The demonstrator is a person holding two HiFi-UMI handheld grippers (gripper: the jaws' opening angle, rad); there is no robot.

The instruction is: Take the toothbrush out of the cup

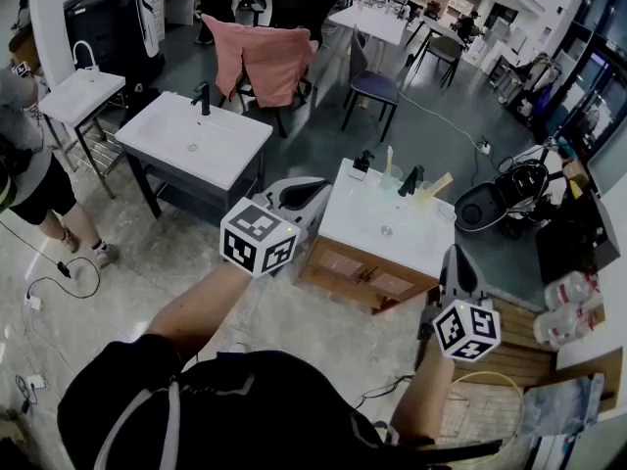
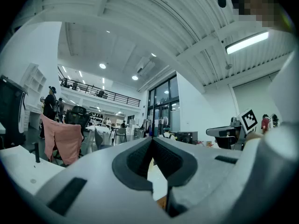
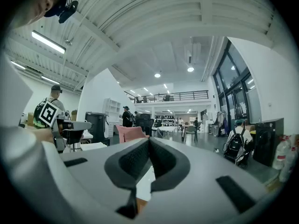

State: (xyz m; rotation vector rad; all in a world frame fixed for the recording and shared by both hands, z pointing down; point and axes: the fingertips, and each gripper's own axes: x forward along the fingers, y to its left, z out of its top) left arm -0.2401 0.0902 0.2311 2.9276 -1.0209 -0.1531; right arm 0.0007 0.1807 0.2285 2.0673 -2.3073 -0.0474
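A white washbasin top (image 1: 343, 225) on a wooden cabinet stands in the middle of the head view. At its back edge a clear cup (image 1: 391, 178) holds a pale toothbrush (image 1: 389, 157) upright. To the right, past the black tap (image 1: 411, 179), a second cup (image 1: 424, 197) holds a tilted tan stick. My left gripper (image 1: 315, 188) hangs shut and empty off the basin's left edge. Off the basin's front right corner, my right gripper (image 1: 457, 255) is also shut and empty. In each gripper view the dark pads (image 2: 140, 160) (image 3: 138, 158) meet with nothing between them.
A black soap pump (image 1: 361, 163) stands left of the cup. A second basin unit (image 1: 194, 141) and a small one (image 1: 78, 94) stand at left, near a person (image 1: 29, 179). A pink cloth (image 1: 263, 57) drapes over a chair. A stroller (image 1: 511, 192), bottles (image 1: 568, 306) and a wooden pallet (image 1: 514, 352) are at right.
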